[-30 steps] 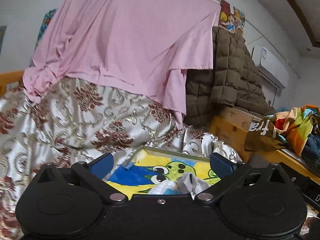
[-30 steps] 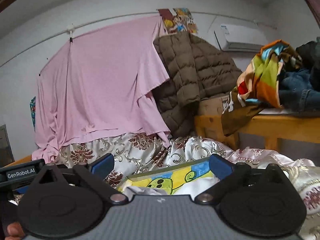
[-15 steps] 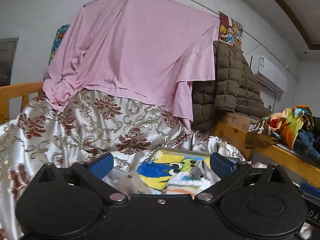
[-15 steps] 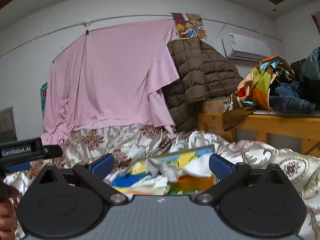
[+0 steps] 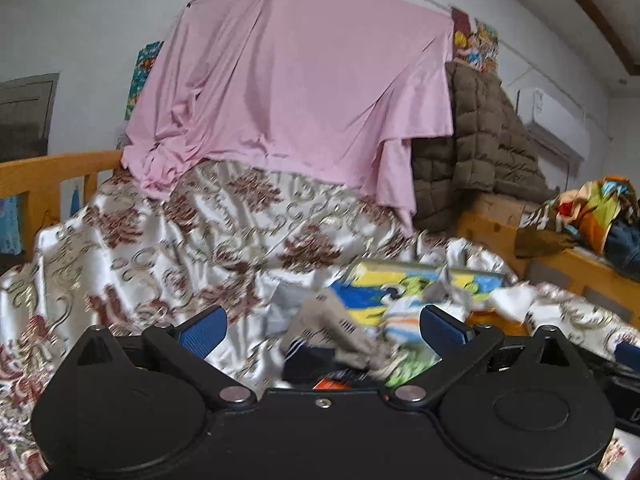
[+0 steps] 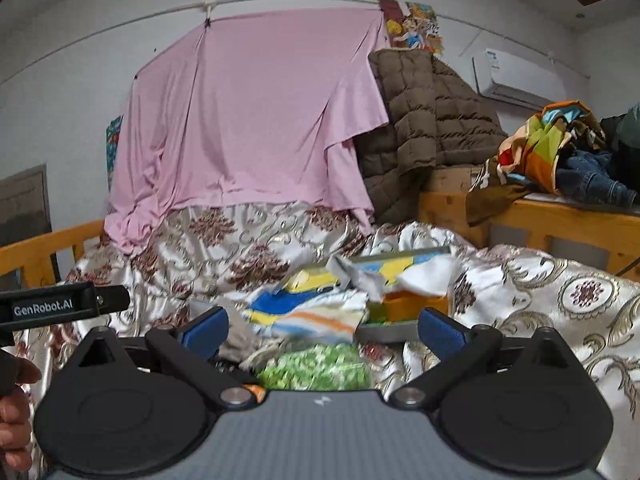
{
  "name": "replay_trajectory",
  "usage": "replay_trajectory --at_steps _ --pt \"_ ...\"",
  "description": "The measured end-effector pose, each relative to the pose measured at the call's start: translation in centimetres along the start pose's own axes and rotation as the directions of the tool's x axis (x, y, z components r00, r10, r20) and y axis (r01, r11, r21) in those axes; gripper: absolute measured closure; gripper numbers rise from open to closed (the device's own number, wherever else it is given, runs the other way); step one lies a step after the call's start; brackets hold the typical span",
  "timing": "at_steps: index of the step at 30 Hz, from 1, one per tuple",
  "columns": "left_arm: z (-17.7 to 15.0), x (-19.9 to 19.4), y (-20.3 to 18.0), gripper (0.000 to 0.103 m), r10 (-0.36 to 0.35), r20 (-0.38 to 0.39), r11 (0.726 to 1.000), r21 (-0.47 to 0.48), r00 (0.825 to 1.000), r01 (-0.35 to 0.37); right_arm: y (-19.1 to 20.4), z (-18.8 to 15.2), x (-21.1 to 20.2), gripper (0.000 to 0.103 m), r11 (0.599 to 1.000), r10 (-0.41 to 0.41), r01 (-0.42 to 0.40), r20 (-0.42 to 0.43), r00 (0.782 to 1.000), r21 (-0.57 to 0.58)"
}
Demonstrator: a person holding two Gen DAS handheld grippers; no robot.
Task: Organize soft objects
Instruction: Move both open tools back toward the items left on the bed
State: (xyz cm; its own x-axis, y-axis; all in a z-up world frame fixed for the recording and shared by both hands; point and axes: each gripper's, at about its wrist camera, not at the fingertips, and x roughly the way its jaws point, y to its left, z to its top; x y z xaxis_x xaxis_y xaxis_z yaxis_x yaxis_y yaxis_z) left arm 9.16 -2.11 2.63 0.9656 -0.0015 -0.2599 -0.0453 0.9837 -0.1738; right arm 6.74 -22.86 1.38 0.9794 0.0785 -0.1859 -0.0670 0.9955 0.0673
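Both grippers, left gripper [image 5: 322,326] and right gripper [image 6: 322,328], are hanging w/ jaws spread wide, gripping nothing. Vs. 1 s ago, views are pulling back and dipping: more of the clothes pile [image 6: 308,316] is showing near, in front of the cartoon-print box [image 6: 400,264] on the satin bedspread [image 5: 200,240]. Judgement: approach is underway; no item picked yet. A grey garment [image 5: 340,332] is lying nearest the left gripper.
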Motion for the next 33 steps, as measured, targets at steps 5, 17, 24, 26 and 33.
replay_trajectory --at_steps 5,17,24,26,33 --pt "-1.6 0.3 1.5 0.001 0.032 -0.057 0.999 0.009 0.998 -0.031 1.0 -0.9 0.5 0.000 0.999 0.022 -0.023 -0.047 0.999 -0.023" --pt "-4.1 1.4 3.7 0.001 0.094 -0.148 0.995 0.051 0.985 -0.087 2.0 -2.6 3.0 0.000 0.998 0.041 -0.050 -0.173 0.984 -0.043" --pt "-4.2 2.3 4.0 0.001 0.105 -0.185 0.994 0.024 0.977 -0.103 2.6 -3.2 3.8 0.000 0.996 0.045 -0.061 -0.206 0.977 -0.071" --pt "-4.2 2.5 4.1 0.001 0.109 -0.194 0.994 0.021 0.975 -0.107 2.9 -3.4 4.1 0.000 0.994 0.047 -0.066 -0.215 0.975 -0.083" --pt "-4.4 4.1 4.8 0.001 0.139 -0.239 0.990 0.028 0.961 -0.136 3.5 -4.5 5.7 0.000 0.992 0.046 -0.075 -0.259 0.965 -0.104"
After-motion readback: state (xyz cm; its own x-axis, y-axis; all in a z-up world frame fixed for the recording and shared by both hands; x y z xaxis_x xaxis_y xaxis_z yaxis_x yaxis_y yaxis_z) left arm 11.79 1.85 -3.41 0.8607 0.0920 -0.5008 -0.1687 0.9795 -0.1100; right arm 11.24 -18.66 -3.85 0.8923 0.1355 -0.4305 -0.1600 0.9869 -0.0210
